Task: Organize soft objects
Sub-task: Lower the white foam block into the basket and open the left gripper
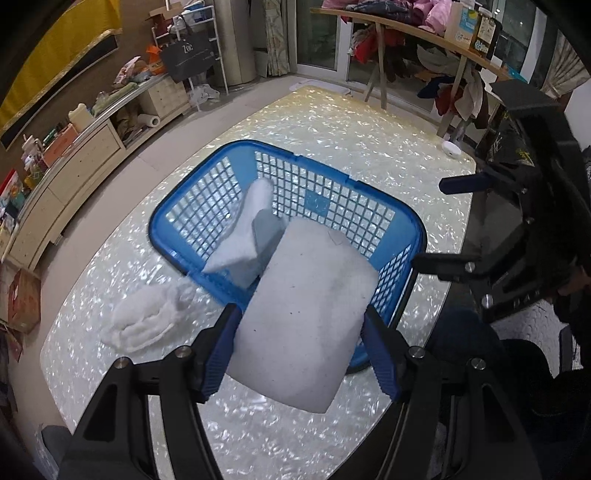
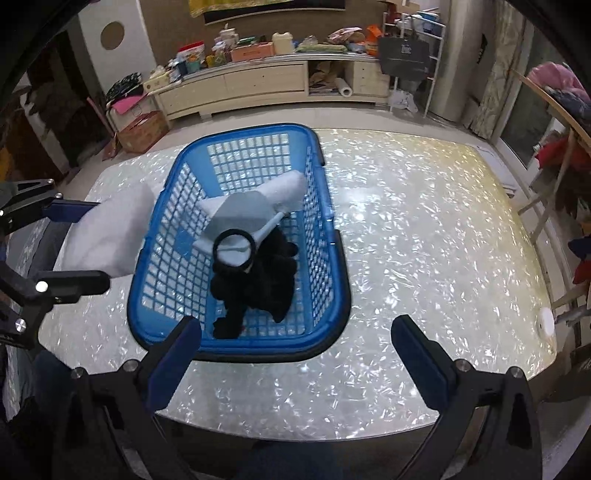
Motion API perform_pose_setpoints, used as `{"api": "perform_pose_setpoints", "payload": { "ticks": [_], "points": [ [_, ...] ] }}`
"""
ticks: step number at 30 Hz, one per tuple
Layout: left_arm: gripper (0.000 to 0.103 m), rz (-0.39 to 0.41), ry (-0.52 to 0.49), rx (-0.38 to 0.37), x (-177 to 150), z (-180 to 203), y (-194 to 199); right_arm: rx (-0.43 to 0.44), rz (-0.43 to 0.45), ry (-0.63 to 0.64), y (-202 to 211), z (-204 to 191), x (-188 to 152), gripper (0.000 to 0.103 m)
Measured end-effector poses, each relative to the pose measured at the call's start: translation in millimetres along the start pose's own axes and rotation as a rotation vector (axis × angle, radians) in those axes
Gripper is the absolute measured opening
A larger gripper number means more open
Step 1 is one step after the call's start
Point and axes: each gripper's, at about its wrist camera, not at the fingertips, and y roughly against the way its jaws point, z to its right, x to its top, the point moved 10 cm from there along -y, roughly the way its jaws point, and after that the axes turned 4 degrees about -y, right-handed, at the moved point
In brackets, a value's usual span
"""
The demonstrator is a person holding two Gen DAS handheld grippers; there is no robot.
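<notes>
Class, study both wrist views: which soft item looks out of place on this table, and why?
The crumpled white cloth lies loose on the table, outside the blue basket, while other soft items are already inside. The white pillow, gripped by the left gripper, is not in the basket yet either.

A shiny table point(image 2: 424, 240) with sparkly white flakes fills the middle of the room. A small round white thing point(image 2: 546, 320) sits near its right edge. Far behind it stands a long, low, cream cabinet point(image 2: 236, 86) with drawers, and its top is crowded with boxes, jars and toys. A paper roll point(image 2: 345, 88) lies in one open shelf. To the right of the cabinet, a dark bag point(image 2: 404, 55) hangs on a white rack. A cardboard box point(image 2: 142, 131) sits on the floor, left. On the far right, a wooden shelf point(image 1: 424, 31) holds piles of pink and red clothes.
</notes>
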Motion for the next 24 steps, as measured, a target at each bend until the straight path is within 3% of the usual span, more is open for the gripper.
{"api": "perform_pose_setpoints", "payload": {
  "ticks": [14,24],
  "points": [
    [0.063,-0.062,0.015,0.035,36,-3,-69,0.008,0.015,-0.088,-26,34,0,0.103],
    [0.063,-0.102,0.003,0.037,42,-2,-104,0.016,0.023,-0.109,-31,42,2,0.103]
  ]
}}
